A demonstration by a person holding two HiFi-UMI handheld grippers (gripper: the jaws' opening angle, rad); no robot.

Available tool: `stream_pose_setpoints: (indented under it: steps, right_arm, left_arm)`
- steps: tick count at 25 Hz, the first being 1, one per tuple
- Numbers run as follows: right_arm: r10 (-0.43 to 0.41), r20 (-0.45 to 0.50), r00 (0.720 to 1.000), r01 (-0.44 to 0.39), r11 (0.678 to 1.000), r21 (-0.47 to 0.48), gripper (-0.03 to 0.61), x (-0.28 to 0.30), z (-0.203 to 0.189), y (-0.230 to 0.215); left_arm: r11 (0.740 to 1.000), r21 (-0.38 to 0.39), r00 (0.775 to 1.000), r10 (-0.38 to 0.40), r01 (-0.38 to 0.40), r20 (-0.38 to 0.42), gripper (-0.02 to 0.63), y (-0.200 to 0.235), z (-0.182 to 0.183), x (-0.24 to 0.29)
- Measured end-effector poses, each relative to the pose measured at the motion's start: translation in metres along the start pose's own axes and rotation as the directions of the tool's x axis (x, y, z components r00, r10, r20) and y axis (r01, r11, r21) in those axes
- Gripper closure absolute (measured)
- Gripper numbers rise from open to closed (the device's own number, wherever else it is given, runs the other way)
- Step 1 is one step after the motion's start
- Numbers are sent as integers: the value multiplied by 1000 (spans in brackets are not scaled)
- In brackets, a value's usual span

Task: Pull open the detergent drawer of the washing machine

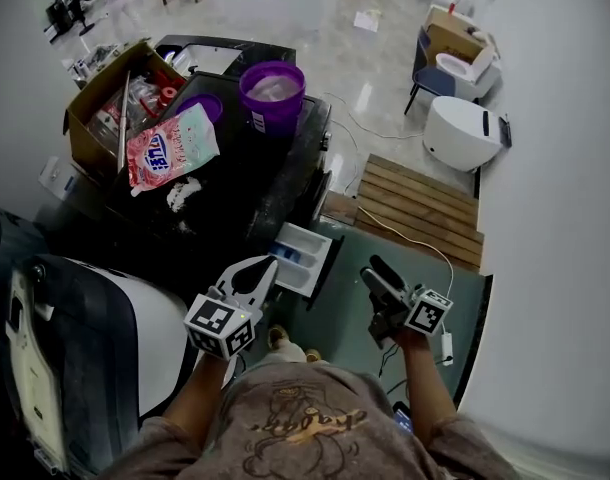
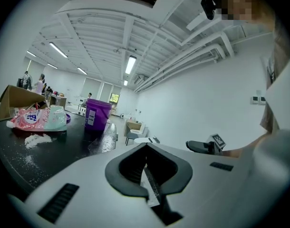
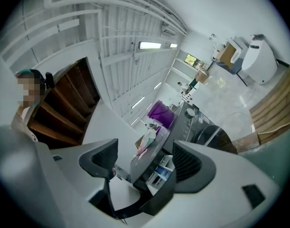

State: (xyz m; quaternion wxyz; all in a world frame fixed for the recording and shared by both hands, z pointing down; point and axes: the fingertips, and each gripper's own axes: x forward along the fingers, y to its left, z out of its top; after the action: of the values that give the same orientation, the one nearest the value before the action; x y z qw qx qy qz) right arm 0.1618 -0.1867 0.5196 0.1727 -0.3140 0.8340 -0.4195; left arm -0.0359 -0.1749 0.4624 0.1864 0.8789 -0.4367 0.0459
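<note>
While the detergent drawer (image 1: pixel 303 256) is standing pulled out of the washing machine (image 1: pixel 240 188), the relation to check is where it is lying from each set of jaws.

Starting at the left of the head view, the left gripper (image 1: pixel 269 265) is pointing up-picture with its tips just beside the drawer's near left corner. Whether they are touching it cannot be told. Its own view is showing the jaws together, tip against tip, with nothing between them.

The drawer is sitting between the two grippers. Its long axis is running from the machine front toward the person, and its white and blue compartments are showing.

To its right, the right gripper (image 1: pixel 376 270) is hovering near the drawer's right edge but clearly apart from it, jaws spread and empty. In its own view the drawer (image 3: pixel 161 172) is appearing ahead, framed in the gap.

Judging from this, the drawer is already looking open and the left gripper is sitting nearer. Any further pull is going to run along that long axis, toward the person.
</note>
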Motion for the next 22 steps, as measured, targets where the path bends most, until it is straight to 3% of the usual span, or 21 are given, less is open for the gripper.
stream_pose_setpoints:
  steps: [7,11,14,18,22]
  right_arm:
    - [-99,73,992,112,972,-204,288,-7,27,34]
    - [-154,106,982,183,910,-372,376,-8,28,49]
    - [-160,103,982,189,868,-459,439,-3,22,58]
    - [-189,101,977,213,821,-530,501,2,12,62]
    - [-292,101,951,298,781,-550,573,0,3,51]
  left_arm:
    - [1000,4,999,-25,25,35,592,-1,15,1]
    - [1000,12,999,-15,14,51,592,0,17,2]
    - [1000,31,998,-4,3,56,592,1,14,4]
    - [998,54,998,42,-44,39,592,10,1,1]
    - [996,47,996,68,-70,53,592,15,-7,0]
